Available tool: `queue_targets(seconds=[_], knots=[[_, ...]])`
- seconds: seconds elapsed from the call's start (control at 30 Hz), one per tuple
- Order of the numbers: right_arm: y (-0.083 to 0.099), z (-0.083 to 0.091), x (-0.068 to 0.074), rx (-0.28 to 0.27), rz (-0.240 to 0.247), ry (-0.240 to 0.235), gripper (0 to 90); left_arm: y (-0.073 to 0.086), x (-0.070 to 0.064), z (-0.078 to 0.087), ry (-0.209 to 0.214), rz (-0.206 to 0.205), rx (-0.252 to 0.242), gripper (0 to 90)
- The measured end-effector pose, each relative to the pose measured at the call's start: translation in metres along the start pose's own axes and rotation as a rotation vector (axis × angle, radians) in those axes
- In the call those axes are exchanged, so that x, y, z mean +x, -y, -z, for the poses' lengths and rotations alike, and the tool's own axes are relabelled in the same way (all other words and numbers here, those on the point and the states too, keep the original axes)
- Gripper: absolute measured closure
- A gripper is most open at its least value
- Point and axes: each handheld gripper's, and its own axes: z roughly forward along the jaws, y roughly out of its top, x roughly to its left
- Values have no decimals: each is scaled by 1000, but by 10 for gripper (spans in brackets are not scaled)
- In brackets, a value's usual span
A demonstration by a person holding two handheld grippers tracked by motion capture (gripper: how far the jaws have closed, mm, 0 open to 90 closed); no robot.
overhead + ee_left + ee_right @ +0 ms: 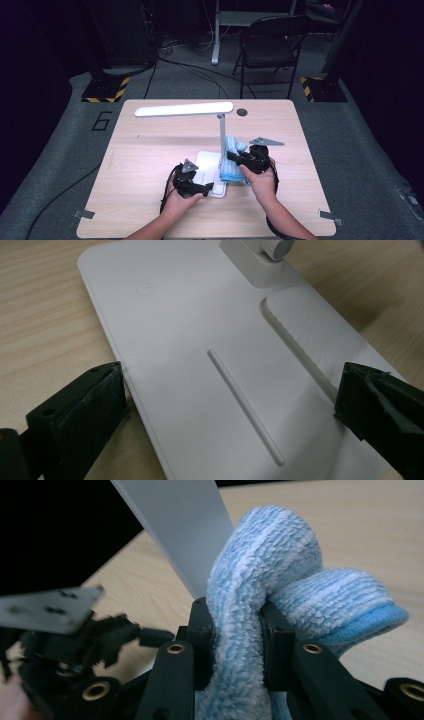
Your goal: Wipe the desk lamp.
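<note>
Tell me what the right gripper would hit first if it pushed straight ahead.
Probably the lamp's upright post: the right gripper, shut on the blue cloth, points toward it, cloth leading. Depth is unclear.

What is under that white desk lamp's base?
The lamp base lies flat on the wooden table, and the left gripper straddles it, one jaw at each edge. Whatever is directly beneath the base is covered. The right gripper pinches a blue cloth beside the lamp's post.

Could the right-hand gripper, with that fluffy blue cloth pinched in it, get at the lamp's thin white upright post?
Probably yes. The right gripper holds the fluffy blue cloth right beside the thin white post, with nothing between them.
</note>
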Motion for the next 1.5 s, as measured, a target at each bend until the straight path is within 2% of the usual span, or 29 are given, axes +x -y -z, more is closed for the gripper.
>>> queue_targets(seconds=[0.13,0.3,0.53,0.7,0.77,0.9,1.0,1.17,1.33,1.43,1.5], knots=[[-19,13,14,-53,55,-1,716,0,0,0,1,-1,0,0],[-40,20,25,-58,114,14,715,0,0,0,2,2,-1,0],[-66,33,37,-69,147,0,715,0,0,0,2,-5,2,0],[-83,42,48,-103,160,-9,713,0,0,0,0,-6,-3,0],[-90,47,52,-113,170,-16,712,0,0,-1,0,6,-8,0],[-99,55,60,-143,182,-23,709,0,0,-1,0,-5,-7,0],[-102,58,65,-149,195,-27,707,0,0,-1,0,-3,-9,0],[-99,55,64,-169,212,-21,711,0,0,0,0,-5,-7,0],[-93,52,66,-161,276,28,713,0,0,0,-2,-5,-7,1],[-88,47,62,-147,268,27,715,0,-1,0,-2,3,-8,2],[-84,43,59,-134,259,25,715,0,-1,0,-2,-6,-8,2]])
